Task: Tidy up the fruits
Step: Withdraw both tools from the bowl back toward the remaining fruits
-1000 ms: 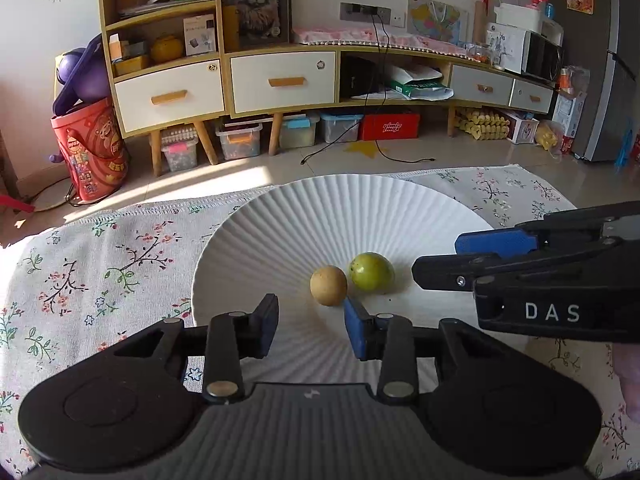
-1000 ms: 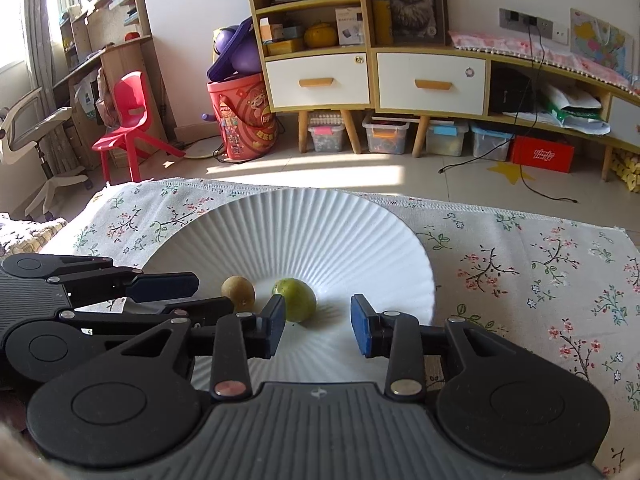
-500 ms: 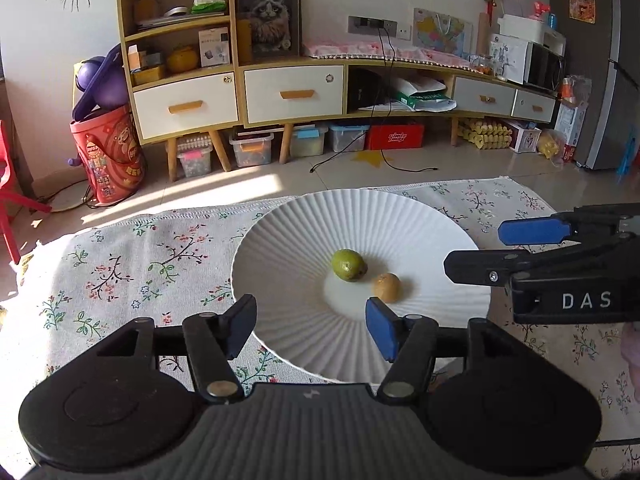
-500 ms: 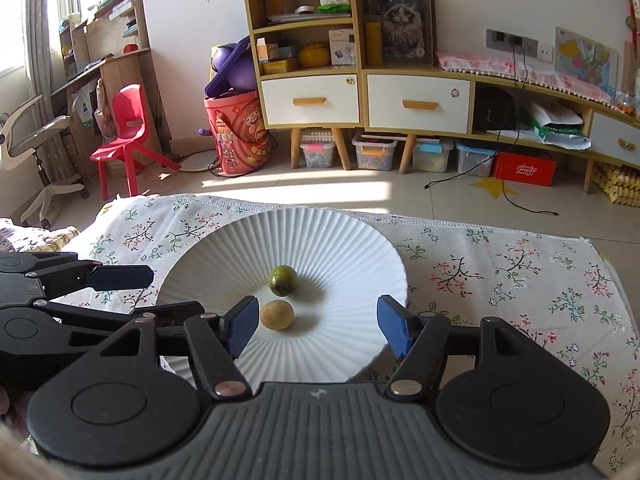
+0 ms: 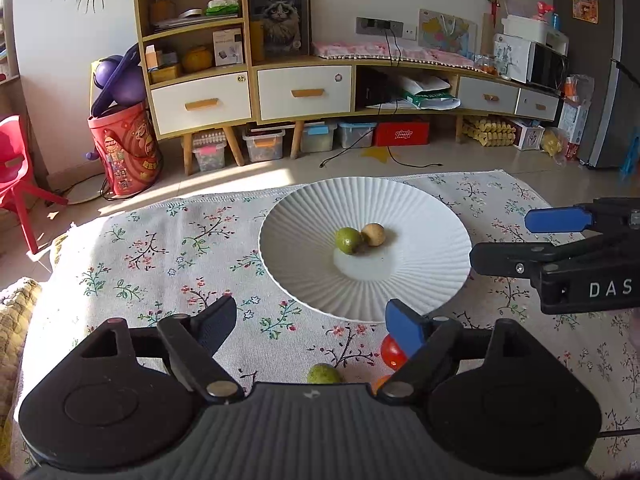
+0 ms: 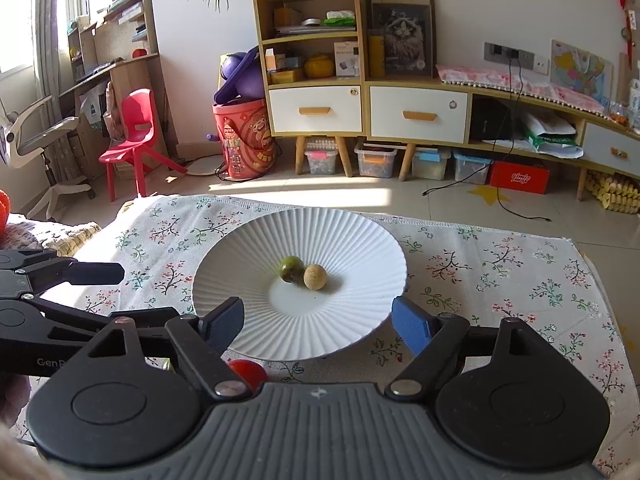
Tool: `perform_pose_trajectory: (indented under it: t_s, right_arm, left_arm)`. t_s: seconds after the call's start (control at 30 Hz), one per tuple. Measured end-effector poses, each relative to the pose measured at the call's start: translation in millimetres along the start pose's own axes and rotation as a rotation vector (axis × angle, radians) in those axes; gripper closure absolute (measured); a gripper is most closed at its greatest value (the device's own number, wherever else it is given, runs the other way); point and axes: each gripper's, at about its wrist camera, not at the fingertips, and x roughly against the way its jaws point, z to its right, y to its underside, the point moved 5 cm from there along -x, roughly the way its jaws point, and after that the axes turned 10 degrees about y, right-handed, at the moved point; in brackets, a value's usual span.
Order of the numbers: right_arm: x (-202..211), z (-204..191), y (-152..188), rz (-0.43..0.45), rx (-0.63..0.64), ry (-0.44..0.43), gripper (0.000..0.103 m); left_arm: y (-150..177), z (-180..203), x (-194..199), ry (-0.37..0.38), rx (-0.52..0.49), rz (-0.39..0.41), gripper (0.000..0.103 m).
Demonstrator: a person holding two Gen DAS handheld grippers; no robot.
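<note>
Floral cloth (image 5: 168,248) on the low table is carrying the white ribbed plate (image 5: 420,280); both tools have been pulling back from the plate over the last second, jaws widening. Left gripper (image 5: 316,324) and right gripper (image 6: 318,322) are now hanging released, grasping nothing. Green fruit (image 5: 347,240) and tan fruit (image 5: 374,234) are sitting touching near the plate's centre, so two look done. A second green fruit (image 5: 323,374) and red fruit (image 5: 390,352) are waiting on the cloth just beside the plate's near rim, likely next.
</note>
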Motion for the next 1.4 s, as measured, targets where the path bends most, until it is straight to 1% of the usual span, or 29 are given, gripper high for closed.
perform_pose_trajectory:
  t_s: [0.07, 0.23, 0.4, 0.53, 0.67, 0.83, 0.97, 1.07, 1.23, 1.4]
  right_arm:
    - [1.6, 0.0, 2.1, -0.002, -0.003, 0.002, 0.019]
    - [4.0, 1.3, 11.3, -0.021, -0.022, 0.005, 0.016]
    - [7.3, 1.4, 24.1, -0.042, -0.042, 0.020, 0.010]
    - [10.2, 2.8, 33.3, -0.044, -0.053, 0.031, 0.006]
    - [9.6, 3.3, 43.6, -0.063, -0.053, 0.028, 0.005]
    - [13.1, 0.4, 52.3, -0.055, 0.000, 0.035, 0.004]
    - [17.3, -2.1, 57.8, -0.051, 0.036, 0.026, 0.002]
    - [19.2, -4.6, 63.0, -0.042, 0.063, 0.036, 0.001]
    - [18.1, -8.9, 76.2, -0.075, 0.087, 0.019, 0.001]
    - [16.5, -10.5, 85.1, -0.097, 0.106, 0.016, 0.001]
  left_arm:
    - [3.1, -0.6, 2.8, -0.002, -0.002, 0.001, 0.027]
    - [16.5, -2.5, 9.0, -0.012, 0.010, -0.012, 0.017]
    - [32.7, -3.1, 13.8, -0.014, 0.028, -0.024, 0.011]
    - [41.0, -4.8, 16.9, -0.015, 0.028, -0.036, 0.011]
    - [50.4, -5.9, 20.3, -0.021, 0.040, -0.040, 0.011]
    - [60.4, -5.5, 22.6, -0.026, 0.032, -0.051, 0.011]
    - [69.2, -5.5, 24.1, -0.020, 0.050, -0.060, 0.011]
    - [76.2, -4.8, 24.0, -0.029, 0.058, -0.068, 0.011]
    - [86.0, -5.0, 23.5, -0.042, 0.043, -0.079, 0.011]
    - [94.8, -6.9, 20.2, -0.039, 0.057, -0.101, 0.011]
